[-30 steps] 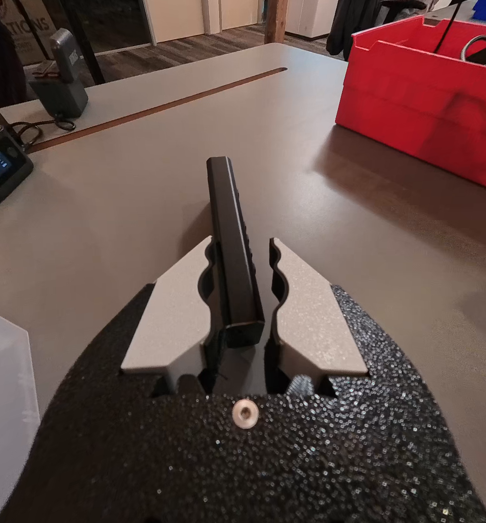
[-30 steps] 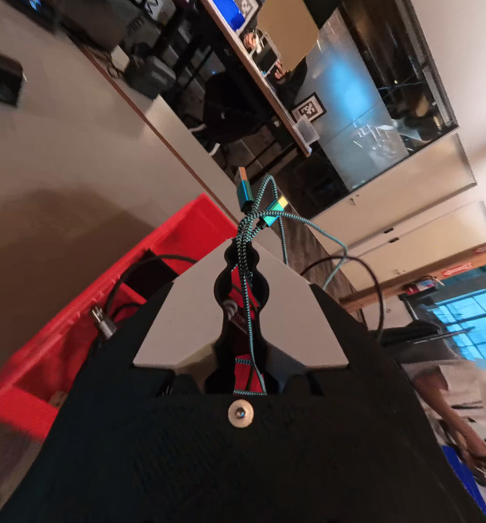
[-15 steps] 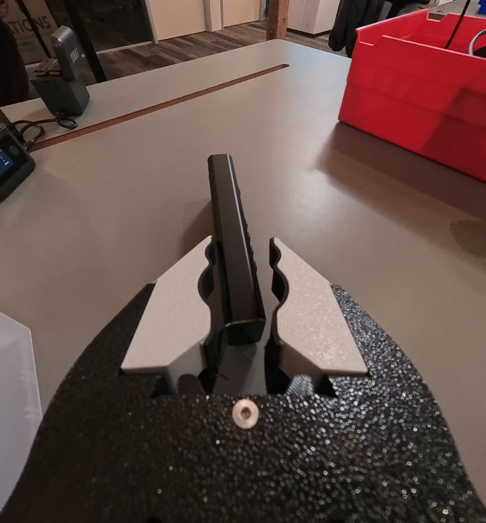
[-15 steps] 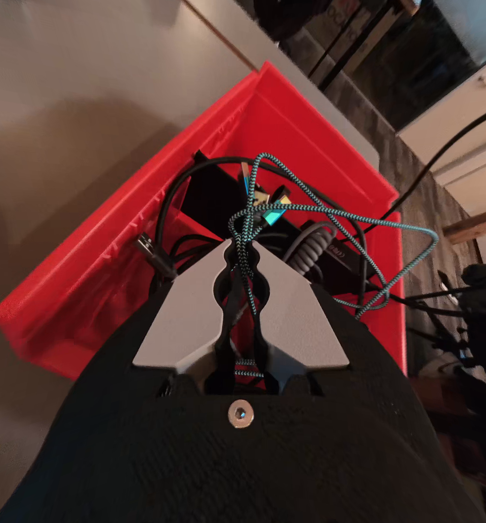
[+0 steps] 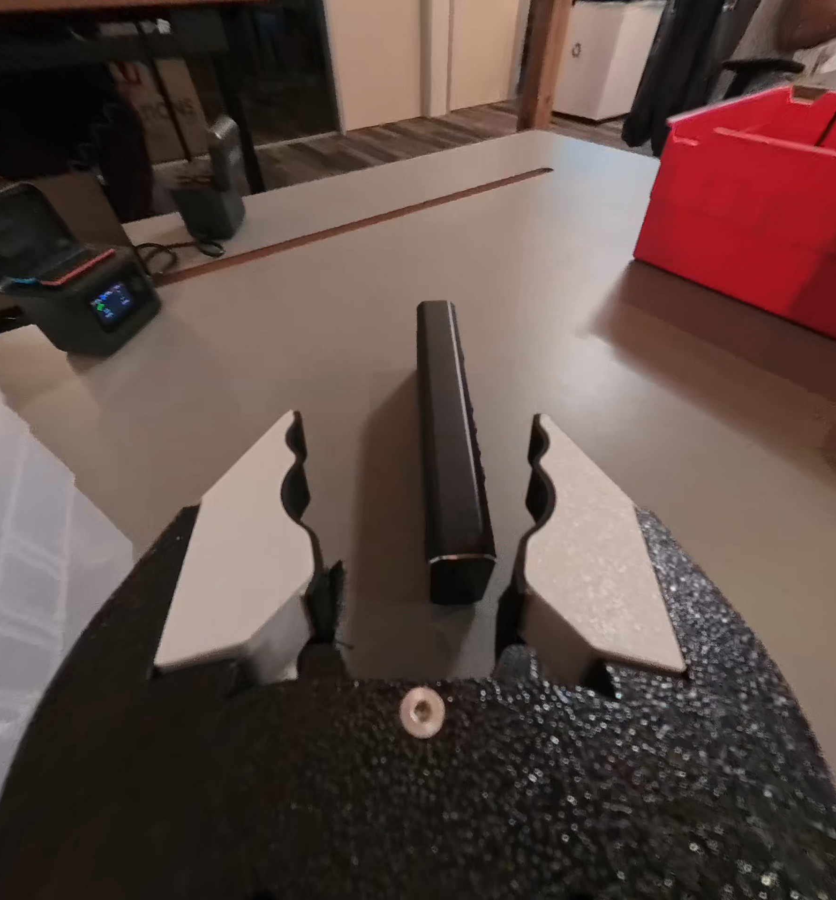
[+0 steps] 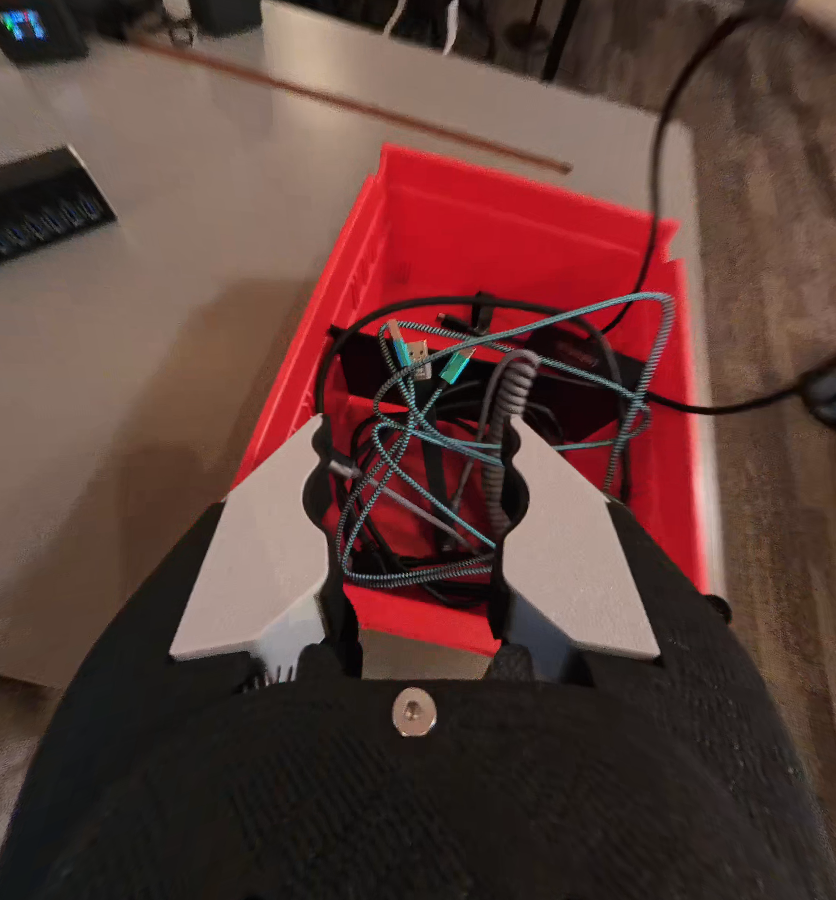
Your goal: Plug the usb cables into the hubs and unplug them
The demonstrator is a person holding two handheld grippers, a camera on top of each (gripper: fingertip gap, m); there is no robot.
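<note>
Left gripper spread wide, straddling long black bar-shaped usb hub lying flat on grey table, touching neither finger; hub points to 12 o'clock, likely parked for plugging. Right gripper also spread, empty, over red plastic bin. Teal braided usb cable lies tangled with black cables inside, plugs at 12 o'clock. Probably choosing a cable; nothing plugged yet.

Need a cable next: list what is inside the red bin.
The red bin holds a teal braided cable tangle with teal plugs, a grey coiled cable, black cables and a black box. Whatever lies beneath the tangle is covered.
</note>
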